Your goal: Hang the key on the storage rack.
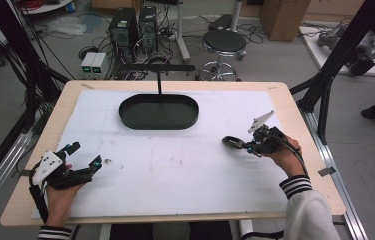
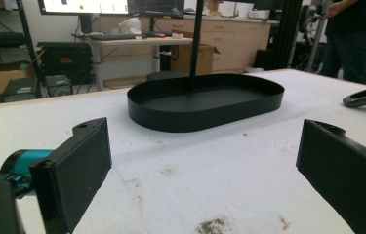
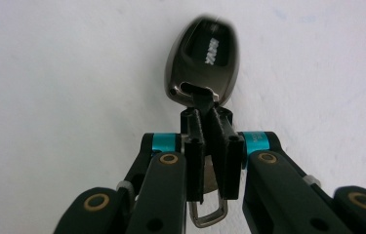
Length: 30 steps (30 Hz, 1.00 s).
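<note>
Your right gripper (image 3: 209, 146) was clamped on a dark key fob (image 3: 204, 63), which jutted ahead of its jaws just above the white desk (image 1: 175, 165). Your left gripper (image 2: 205, 165) gaped wide, empty, facing the black oval tray (image 2: 205, 102).

High view looks forward and down over the whole table (image 1: 175, 165); left gripper view sits low near the surface facing the black tray (image 2: 205, 105), shared with the high view; right gripper view looks closely down its jaws at the white cover.
</note>
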Each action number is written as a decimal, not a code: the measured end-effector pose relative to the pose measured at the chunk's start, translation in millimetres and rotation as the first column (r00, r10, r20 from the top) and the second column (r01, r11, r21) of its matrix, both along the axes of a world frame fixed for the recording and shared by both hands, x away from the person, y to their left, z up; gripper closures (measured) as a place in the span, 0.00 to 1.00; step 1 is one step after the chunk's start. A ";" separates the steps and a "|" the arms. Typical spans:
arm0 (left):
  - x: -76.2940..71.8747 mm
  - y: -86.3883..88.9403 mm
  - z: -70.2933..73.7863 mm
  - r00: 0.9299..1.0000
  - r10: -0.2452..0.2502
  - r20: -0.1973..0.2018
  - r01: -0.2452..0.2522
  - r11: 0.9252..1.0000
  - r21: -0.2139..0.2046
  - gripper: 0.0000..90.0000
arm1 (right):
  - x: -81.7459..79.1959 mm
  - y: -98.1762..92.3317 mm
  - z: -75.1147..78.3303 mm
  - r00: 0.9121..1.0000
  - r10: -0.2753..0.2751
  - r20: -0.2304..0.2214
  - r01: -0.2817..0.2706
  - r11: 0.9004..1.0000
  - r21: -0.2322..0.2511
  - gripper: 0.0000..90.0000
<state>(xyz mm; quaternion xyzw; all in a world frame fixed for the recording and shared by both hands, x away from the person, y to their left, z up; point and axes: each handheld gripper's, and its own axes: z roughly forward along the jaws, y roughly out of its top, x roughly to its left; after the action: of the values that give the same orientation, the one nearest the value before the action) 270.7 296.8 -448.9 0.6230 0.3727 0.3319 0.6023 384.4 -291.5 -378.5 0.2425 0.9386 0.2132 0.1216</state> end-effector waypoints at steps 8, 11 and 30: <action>6.1 -3.3 20.4 0.993 -0.121 -0.003 0.121 0.993 0.005 0.07 | -5.9 2.5 21.8 0.996 0.064 0.057 -0.071 0.990 0.120 0.95; 10.0 -8.0 32.2 0.984 -0.178 -0.003 0.178 0.984 0.018 0.07 | -5.4 6.5 32.5 0.992 0.095 0.080 -0.106 0.983 0.148 0.95; 42.5 -53.8 78.4 0.911 -0.411 -0.038 0.413 0.909 0.065 0.07 | -9.7 51.6 88.5 0.953 0.257 0.159 -0.290 0.926 0.241 0.95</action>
<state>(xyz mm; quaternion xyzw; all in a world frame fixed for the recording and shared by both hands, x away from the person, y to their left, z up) 313.1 242.9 -370.4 0.7125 0.2279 0.2034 0.6317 374.7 -240.0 -289.9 0.1094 0.9174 0.3647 0.1161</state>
